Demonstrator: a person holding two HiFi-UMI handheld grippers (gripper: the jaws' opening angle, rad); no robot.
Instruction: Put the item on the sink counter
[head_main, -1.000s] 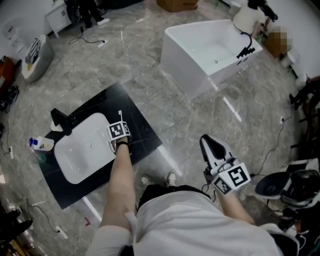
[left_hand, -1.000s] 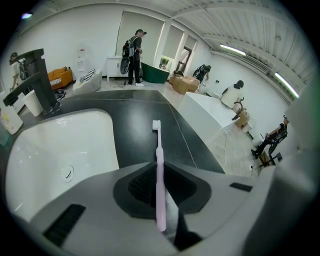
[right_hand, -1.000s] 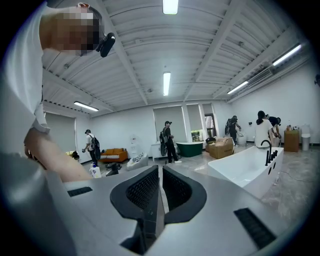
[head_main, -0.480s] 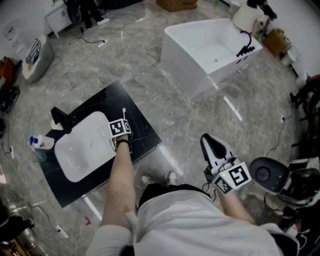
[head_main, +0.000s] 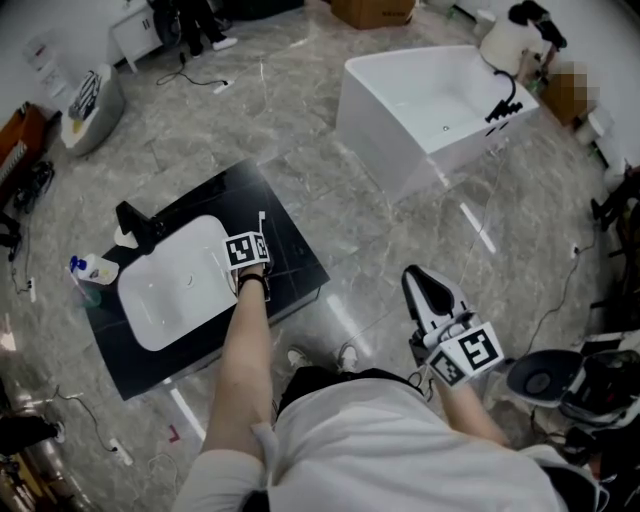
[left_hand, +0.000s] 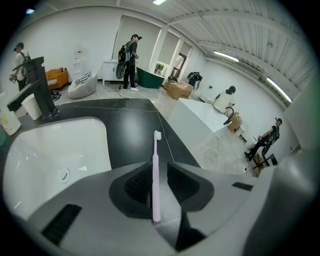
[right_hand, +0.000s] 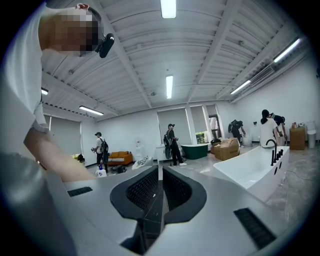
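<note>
Over the last second the left claw (head_main: 250, 246) has edged a little toward 12 o'clock. It now sits at the 3 o'clock rim of the white basin (head_main: 160, 325), over the black slab of the sink counter (head_main: 292, 262). It is clenched on the lower handle of a pink toothbrush (left_hand: 156, 150). The bristle end reaches out toward 1 o'clock above bare black surface. Whether the brush touches the counter yet cannot be told.

The shift is small, which suggests the carry is finished and the set-down is at hand. What remains is to lower the brush and let go, keeping it off the basin's slope.

The right claw (head_main: 424, 288) is clenched on nothing and held apart at 4 o'clock over the floor.

The basin holds nothing but its drain. A black faucet (head_main: 133, 226) stands at its 10 o'clock corner, and a small bottle (head_main: 96, 268) stands at the counter's 9 o'clock edge. The white bathtub (head_main: 385, 140) at 1 o'clock looks empty.
</note>
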